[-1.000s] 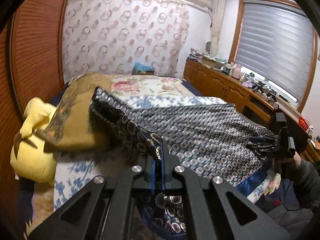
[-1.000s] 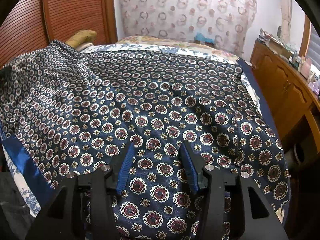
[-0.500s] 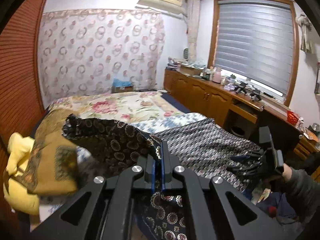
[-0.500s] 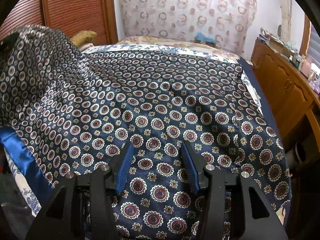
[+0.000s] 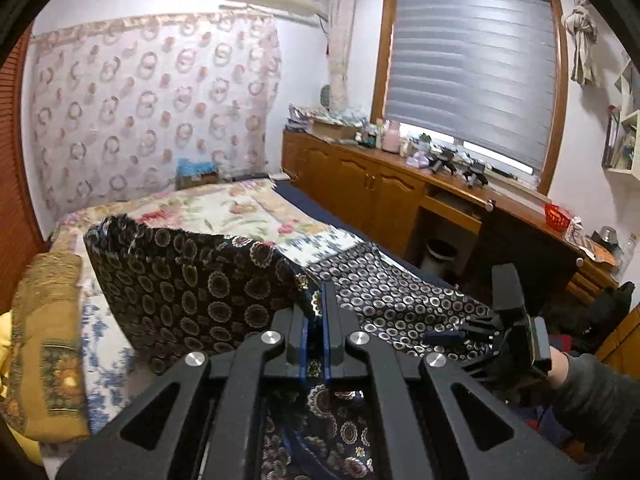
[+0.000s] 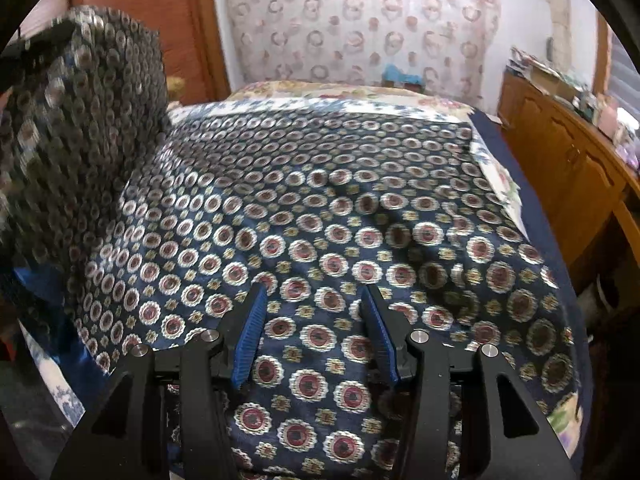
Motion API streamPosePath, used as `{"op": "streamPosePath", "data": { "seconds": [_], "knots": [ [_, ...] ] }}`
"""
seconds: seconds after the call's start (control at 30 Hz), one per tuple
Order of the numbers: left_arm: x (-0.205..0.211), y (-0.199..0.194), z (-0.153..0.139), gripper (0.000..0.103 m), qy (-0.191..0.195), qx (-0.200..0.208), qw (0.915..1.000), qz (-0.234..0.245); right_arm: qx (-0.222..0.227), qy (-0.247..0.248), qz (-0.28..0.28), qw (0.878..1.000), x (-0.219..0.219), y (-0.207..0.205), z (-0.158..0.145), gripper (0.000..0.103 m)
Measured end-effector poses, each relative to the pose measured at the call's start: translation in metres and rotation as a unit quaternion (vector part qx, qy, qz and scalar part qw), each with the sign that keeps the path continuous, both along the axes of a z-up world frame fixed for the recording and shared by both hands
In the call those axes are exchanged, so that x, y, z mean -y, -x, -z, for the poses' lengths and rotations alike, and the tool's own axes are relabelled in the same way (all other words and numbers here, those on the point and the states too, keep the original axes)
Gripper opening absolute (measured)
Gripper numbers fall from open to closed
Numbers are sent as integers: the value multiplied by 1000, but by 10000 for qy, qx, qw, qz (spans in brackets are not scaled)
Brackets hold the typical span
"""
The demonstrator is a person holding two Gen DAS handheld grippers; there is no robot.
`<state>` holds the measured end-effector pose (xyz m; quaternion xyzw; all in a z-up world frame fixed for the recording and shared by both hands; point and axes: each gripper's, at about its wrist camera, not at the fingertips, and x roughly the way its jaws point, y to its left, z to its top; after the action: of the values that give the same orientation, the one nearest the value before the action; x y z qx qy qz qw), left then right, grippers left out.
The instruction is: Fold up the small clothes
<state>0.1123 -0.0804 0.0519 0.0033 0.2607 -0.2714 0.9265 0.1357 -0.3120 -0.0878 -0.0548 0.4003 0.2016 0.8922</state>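
Observation:
A dark blue cloth with a ring-and-medallion print (image 6: 328,208) lies spread over the bed. My left gripper (image 5: 316,312) is shut on one edge of this cloth (image 5: 192,284) and holds it lifted well above the bed, so that side hangs as a raised flap (image 6: 80,128). My right gripper (image 6: 316,320) is open, its blue pads resting on the near part of the cloth with fabric between them. The right gripper also shows in the left wrist view (image 5: 480,330), low over the cloth's near edge.
A floral bedspread (image 5: 224,208) covers the bed. A mustard cushion (image 5: 44,340) lies at the left. A wooden cabinet run (image 5: 384,196) with clutter stands along the right under the window. A wood panel wall (image 6: 120,12) is at the left.
My left gripper has lifted the cloth's edge up and toward the right, raising a tall flap. My right gripper has stayed open in the same place on the cloth.

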Motion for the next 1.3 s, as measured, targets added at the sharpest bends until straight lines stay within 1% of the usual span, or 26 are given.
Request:
{"op": "streamPosePath", "data": {
  "seconds": [0.07, 0.17, 0.2, 0.33, 0.5, 0.73, 0.9, 1.0, 1.17, 1.2, 1.23, 1.3],
  "knots": [
    [7, -3, 5, 6, -45, -71, 9999, 67, 57, -102, 125, 9999, 8, 0, -5, 50],
    [13, -1, 13, 16, -77, -165, 9997, 175, 99, -142, 264, 9995, 16, 0, -10, 50],
    [13, 0, 15, 22, -94, -201, 9996, 183, 106, -159, 287, 9994, 18, 0, -12, 50],
    [9, 4, 22, 28, -133, -292, 9994, 128, 204, -177, 267, 9993, 19, 1, -21, 50],
    [-10, 15, 34, 35, -224, -327, 9991, -155, 297, -186, 101, 9993, 2, -2, -31, 50],
    [-43, 21, 55, 37, -240, -512, 9969, -550, 309, -179, -256, 9990, -35, -23, -38, 50],
    [-61, 22, 68, 38, -236, -595, 9948, -793, 181, -239, -612, 9977, -63, -45, -41, 50],
    [-71, 26, 74, 38, -212, -590, 9932, -982, 62, -144, -734, 9972, -80, -62, -37, 50],
    [-81, 29, 84, 39, -226, -665, 9917, -1075, -149, -7, -856, 9962, -100, -83, -24, 50],
    [-83, 30, 87, 39, -236, -683, 9914, -1091, -178, -25, -864, 9961, -101, -85, -22, 55],
    [-85, 31, 89, 39, -240, -703, 9910, -1111, -214, -29, -856, 9961, -103, -88, -19, 57],
    [-89, 31, 93, 39, -244, -741, 9904, -1140, -271, 46, -845, 9960, -106, -92, -15, 58]
  ]
}}
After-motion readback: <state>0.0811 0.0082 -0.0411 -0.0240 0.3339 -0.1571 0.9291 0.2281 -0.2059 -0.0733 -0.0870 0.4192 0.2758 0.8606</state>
